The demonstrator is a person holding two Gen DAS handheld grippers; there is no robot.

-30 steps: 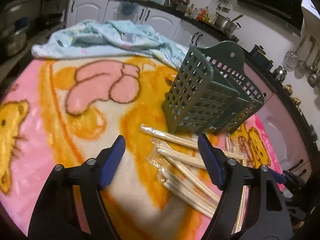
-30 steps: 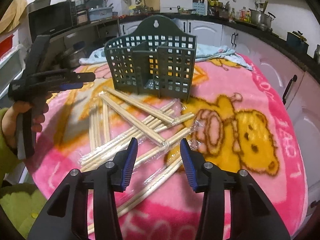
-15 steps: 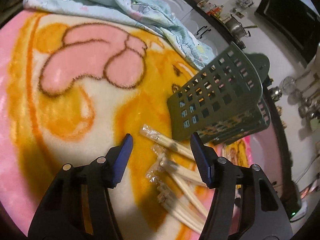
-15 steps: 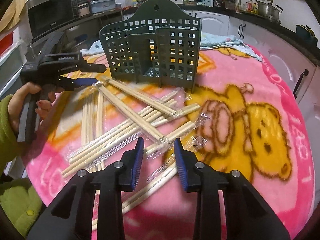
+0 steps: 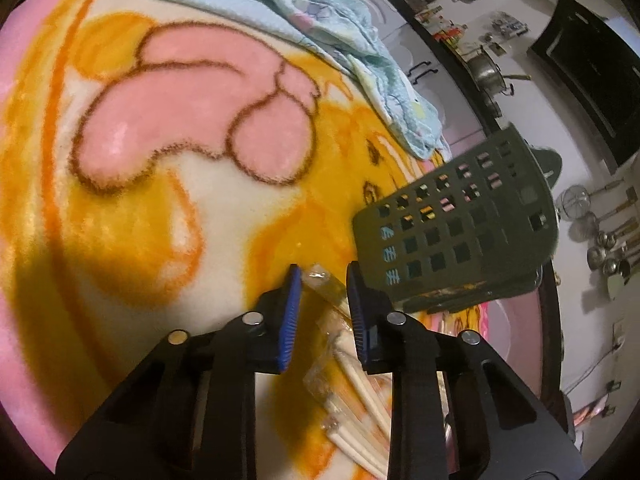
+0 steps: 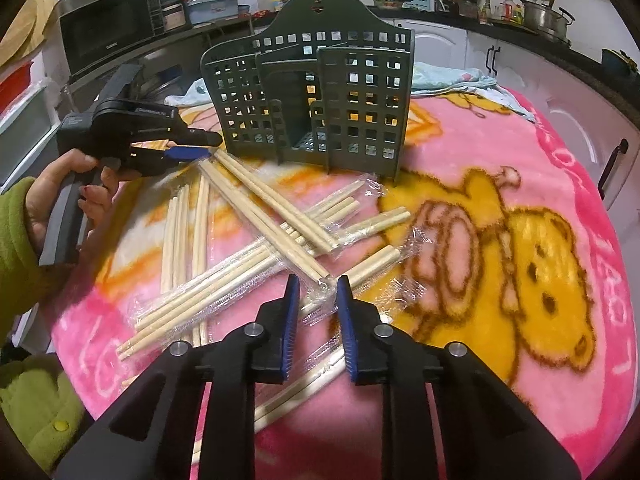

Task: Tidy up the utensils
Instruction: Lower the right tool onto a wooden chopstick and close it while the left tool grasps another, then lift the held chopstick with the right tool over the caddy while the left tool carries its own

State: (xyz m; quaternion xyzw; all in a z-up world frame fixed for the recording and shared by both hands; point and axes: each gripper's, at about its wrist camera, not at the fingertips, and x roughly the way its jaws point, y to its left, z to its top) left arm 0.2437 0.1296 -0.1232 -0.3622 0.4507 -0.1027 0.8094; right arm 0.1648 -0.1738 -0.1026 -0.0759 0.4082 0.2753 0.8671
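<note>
Wrapped chopsticks (image 6: 256, 248) lie in a loose crossed heap on the pink blanket (image 6: 560, 184) over the tabletop, just in front of the dark green utensil caddy (image 6: 316, 100). Pale wood, each pair sealed in a clear crinkled sleeve.

Against one second earlier: both sets of jaws are narrower and lower, nearer the heap. Left gripper (image 5: 322, 280): jaws closing, the wrapper end of one pair between them, pads not clearly pressing on it. Right gripper (image 6: 316, 288): jaws closing around the near end of a long pair; contact not clear. The caddy sits in the same place.

Caddy: rigid plastic, square-holed grid walls, upright, arched back plate with a hanging hole. Blanket: plush, with a yellow bear print. A light blue cloth (image 5: 320, 20) lies crumpled behind.
</note>
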